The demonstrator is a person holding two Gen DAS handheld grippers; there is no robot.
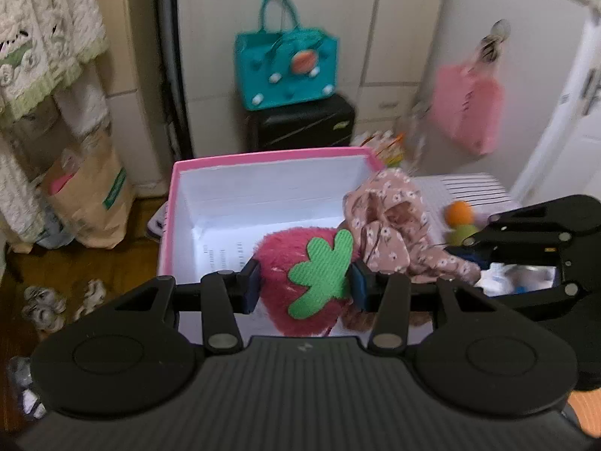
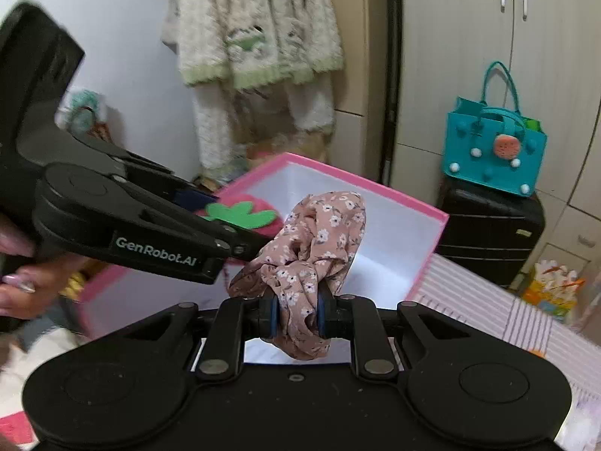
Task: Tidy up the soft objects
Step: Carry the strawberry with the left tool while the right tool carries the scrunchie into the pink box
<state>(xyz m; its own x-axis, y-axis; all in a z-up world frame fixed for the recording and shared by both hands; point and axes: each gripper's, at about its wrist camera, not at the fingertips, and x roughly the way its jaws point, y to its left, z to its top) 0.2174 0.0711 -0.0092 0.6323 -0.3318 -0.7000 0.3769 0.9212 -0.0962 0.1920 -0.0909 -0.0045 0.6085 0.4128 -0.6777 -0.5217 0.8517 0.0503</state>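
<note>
While the left gripper (image 1: pixel 305 285) clamps its blue pads on either side of a fuzzy pink strawberry plush (image 1: pixel 296 282) with a green felt leaf, the right gripper (image 2: pixel 297 314) is pinched tight on a bunch of dusty-pink floral fabric (image 2: pixel 311 240) — it looks like a scrunchie or small scarf, though the folds hide which. Both soft things hang over the open box (image 1: pixel 263 195), pink outside and white inside, whose floor shows some printed text. In the left wrist view the floral fabric sits just to the right of the strawberry, touching or nearly touching it, and the right gripper's black body shows at the right edge. In the right wrist view the left gripper reaches in from the left, the strawberry's leaf poking out beyond its finger, and a hand (image 2: pixel 26 285) shows at the left edge beneath it.

The box rests on a striped sheet (image 2: pixel 488 300). Beyond it, a teal handbag (image 1: pixel 285 71) stands on a black suitcase (image 1: pixel 300 124) against pale cupboards; a cream knitted garment (image 2: pixel 259 30) hangs on the wall — and an orange ball (image 1: pixel 459 213) lies on the sheet to the right of the box, with a green one just below it
</note>
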